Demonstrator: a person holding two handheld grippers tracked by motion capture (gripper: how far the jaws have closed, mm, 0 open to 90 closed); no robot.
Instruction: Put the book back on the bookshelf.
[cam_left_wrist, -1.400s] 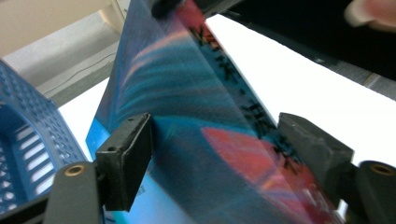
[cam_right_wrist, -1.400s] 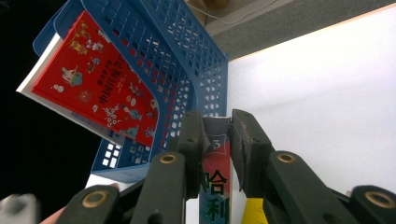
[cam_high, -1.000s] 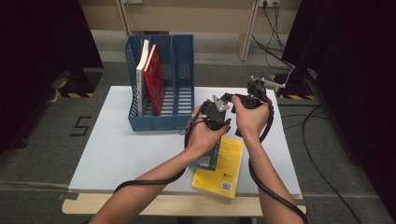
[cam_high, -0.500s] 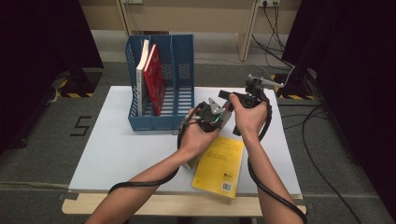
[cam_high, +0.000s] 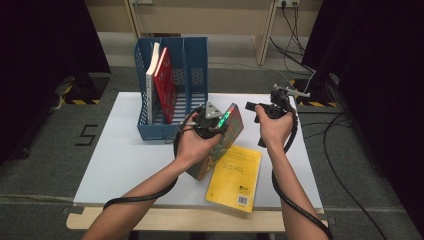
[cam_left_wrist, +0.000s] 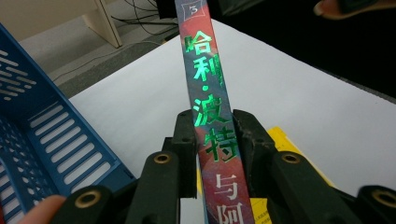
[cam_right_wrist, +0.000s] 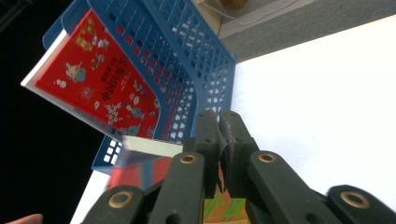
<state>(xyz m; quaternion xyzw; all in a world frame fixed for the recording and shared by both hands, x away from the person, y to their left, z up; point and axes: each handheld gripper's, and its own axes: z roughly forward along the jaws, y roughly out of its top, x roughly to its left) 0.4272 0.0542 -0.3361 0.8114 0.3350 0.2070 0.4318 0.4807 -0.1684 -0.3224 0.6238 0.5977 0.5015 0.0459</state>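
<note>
- Now the left gripper (cam_high: 212, 120) is lifting the dark-covered book (cam_high: 220, 145) off the yellow book (cam_high: 235, 176); a second ago both were lying stacked flat on the white table (cam_high: 125, 160), so the pick-up is looking done and the carry to the blue file rack (cam_high: 172, 82) is, by my judgement, the step coming next.
- In the left gripper view its jaws are pressing on both sides of the green-lettered spine (cam_left_wrist: 210, 102), having just been closing, so they are standing narrow and gripping the book on edge.
- The right gripper (cam_high: 270, 111) is hovering to the right of that book; its jaws have just been closing and are meeting with nothing between them.
- Meanwhile the held book is tilting just right of the rack, where the red book (cam_high: 165, 85) is leaning in the left slot.
</note>
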